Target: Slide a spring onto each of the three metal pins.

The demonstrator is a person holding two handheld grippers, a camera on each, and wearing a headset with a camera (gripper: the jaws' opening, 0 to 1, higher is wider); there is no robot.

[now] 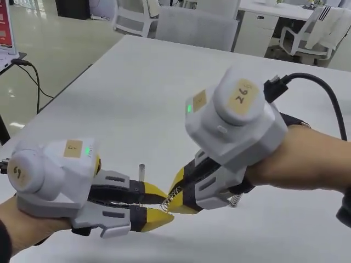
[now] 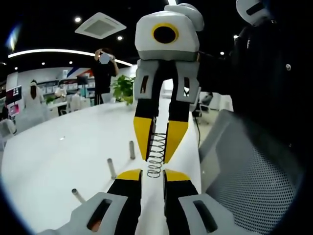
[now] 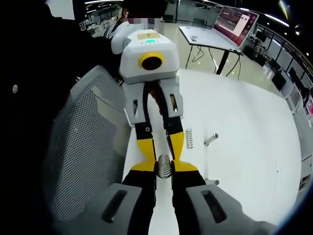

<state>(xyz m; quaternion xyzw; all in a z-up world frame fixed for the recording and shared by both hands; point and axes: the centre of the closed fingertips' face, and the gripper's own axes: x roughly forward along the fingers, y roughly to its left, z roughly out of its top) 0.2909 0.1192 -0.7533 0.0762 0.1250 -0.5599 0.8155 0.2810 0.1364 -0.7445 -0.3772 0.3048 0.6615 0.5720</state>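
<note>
**Wire spring bridged between two pairs of yellow-tipped tongs**

A thin, bright wire spring [image 1: 170,199] hangs just above the smooth white bench [image 1: 137,98], reaching from one tool to the other. The right tongs [image 3: 165,167], black with blunt yellow wedge tips, are clamped on its sides. The left tongs [image 2: 152,175] stand narrowly apart with the coil's end at their tips; I cannot tell whether they pinch it.

The left gripper view shows the coil lengthwise. Beside it are three metal pins [image 2: 112,168], short dull-grey cylinders standing upright in a row on the bench. The right gripper view shows the same coil end-on, as a ring, and a loose spring [image 3: 189,138] lying flat near a pin. The head view has one pin upright just behind the tips.
</note>
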